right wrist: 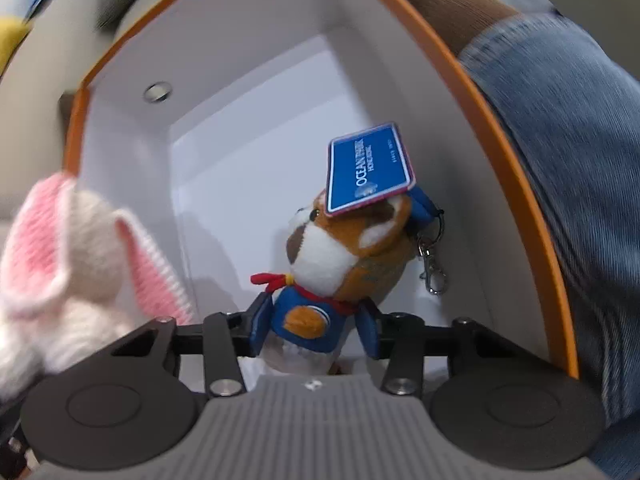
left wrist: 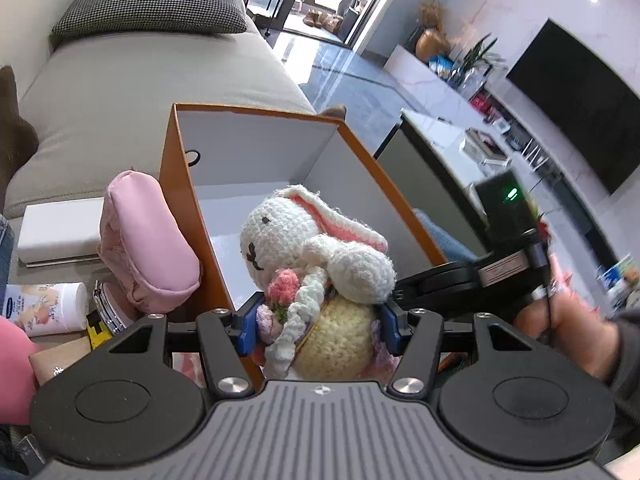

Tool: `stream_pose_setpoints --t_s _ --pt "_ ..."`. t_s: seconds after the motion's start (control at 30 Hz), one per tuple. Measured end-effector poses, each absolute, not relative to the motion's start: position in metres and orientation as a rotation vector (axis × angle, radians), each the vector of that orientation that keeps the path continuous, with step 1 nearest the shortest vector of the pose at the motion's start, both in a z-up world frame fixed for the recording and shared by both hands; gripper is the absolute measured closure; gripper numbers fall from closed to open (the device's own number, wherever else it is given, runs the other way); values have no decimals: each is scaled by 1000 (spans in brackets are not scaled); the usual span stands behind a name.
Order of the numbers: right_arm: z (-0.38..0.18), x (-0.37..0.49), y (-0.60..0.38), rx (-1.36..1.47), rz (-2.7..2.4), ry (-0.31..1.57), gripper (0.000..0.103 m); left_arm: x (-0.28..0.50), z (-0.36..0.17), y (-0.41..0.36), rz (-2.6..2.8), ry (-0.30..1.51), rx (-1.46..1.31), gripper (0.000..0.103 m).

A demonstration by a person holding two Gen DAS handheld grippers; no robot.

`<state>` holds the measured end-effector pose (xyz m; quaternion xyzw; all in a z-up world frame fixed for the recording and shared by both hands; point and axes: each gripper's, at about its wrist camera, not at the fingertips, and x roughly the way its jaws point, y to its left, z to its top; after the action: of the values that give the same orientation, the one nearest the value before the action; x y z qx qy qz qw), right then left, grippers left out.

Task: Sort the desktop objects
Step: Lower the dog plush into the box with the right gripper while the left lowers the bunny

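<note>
White crocheted bunny (left wrist: 316, 264), pink-lined ears, yellow belly

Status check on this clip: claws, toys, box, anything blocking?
Left claw shut on crochet bunny. Right claw shut on red panda plush over orange box. No obstruction.

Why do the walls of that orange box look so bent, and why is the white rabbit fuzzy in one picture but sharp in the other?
Right wrist view: the fisheye lens bows the orange box rim into an arc, and the crochet rabbit at the left edge is smeared. Left wrist view: the rabbit is crisp and centred, straight edges curve only mildly, and the bright doorway behind is washed out.
</note>
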<state>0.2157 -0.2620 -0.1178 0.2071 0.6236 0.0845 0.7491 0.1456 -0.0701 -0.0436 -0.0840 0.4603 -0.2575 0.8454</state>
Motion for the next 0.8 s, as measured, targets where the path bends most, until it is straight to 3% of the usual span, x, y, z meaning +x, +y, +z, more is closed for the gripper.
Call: stream_pose_setpoints --t_s 0.33,0.8 --pt "-86 223 -254 38 469 1366 65 139 -54 -105 -509 1063 -39 36" --pt "-99 209 -249 -65 626 1383 65 139 -73 -145 -513 1193 257 30"
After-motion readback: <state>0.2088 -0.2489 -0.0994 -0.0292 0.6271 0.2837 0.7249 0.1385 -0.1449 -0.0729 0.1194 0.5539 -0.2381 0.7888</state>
